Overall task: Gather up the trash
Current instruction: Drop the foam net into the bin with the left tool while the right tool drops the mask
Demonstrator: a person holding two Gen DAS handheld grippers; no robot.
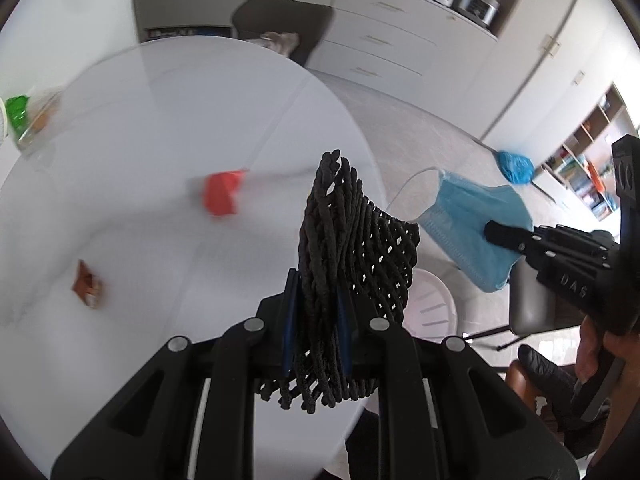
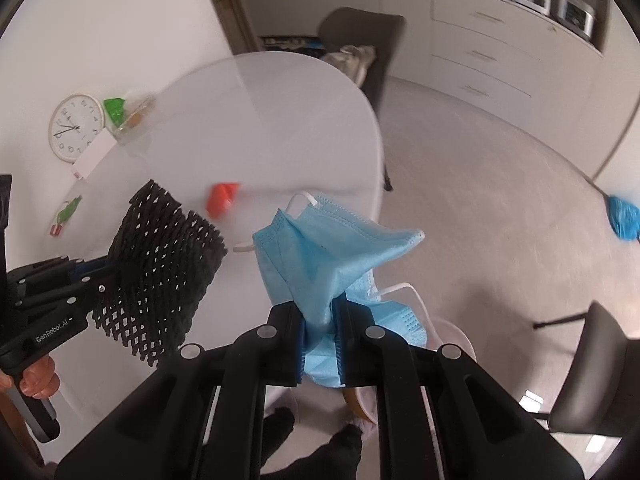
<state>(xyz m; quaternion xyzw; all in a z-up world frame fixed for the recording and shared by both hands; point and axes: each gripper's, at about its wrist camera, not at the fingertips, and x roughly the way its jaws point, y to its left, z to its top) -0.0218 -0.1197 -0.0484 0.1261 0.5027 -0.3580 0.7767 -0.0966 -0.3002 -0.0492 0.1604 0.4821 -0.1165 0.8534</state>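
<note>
Black foam mesh sleeve [image 1: 352, 240] clamped in left gripper [image 1: 317, 300] jaws, blue pleated face mask [image 2: 332, 264] clamped in right gripper [image 2: 322, 320] jaws, both held above round white tabletop [image 1: 140, 140] edge; crumpled red wrapper [image 1: 220, 194] on tabletop.

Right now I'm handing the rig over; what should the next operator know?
Left hand-held gripper: shut on the black foam net.
Right hand-held gripper: shut on the blue face mask.
Both pieces are lifted at the white table's edge, above a white bin on the floor.
Not yet dropped.
Left on the table: orange scrap, brown wrapper, green-and-clear packaging.
</note>
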